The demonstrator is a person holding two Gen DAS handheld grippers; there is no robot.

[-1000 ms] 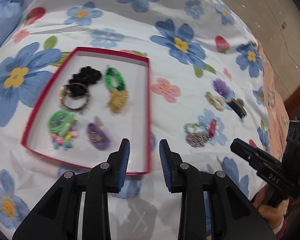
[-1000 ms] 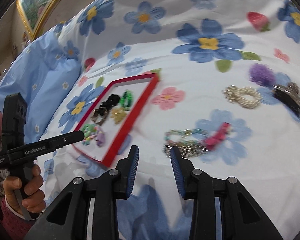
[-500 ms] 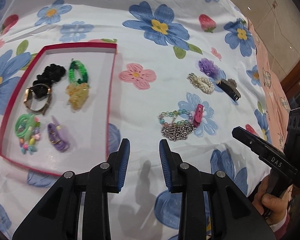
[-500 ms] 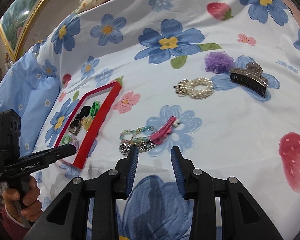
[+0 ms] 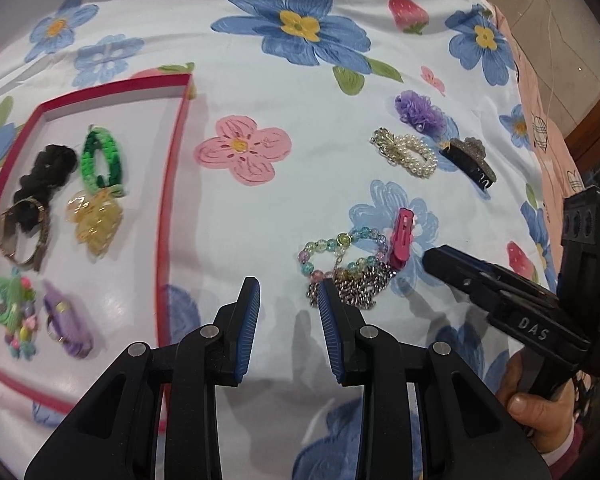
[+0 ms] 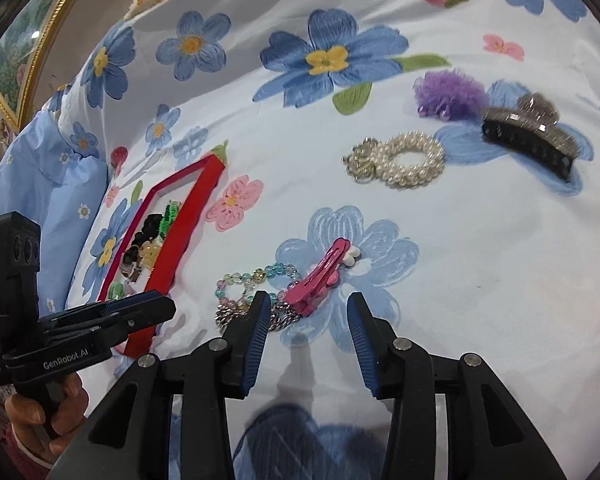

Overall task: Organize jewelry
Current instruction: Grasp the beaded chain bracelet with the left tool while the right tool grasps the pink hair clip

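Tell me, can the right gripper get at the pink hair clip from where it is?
Probably yes: the right gripper is open just short of the pink hair clip, nothing between; the clip does overlap the beaded bracelet.

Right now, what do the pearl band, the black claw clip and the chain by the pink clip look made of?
Pearl band: glossy cream beads, probably imitation pearl. Claw clip: matte black plastic, glittery top. Chain: shiny silver-toned links, seemingly metal.

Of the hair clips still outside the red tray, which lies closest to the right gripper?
The pink snap clip, just ahead of the right gripper; the black glittery claw clip lies far off.
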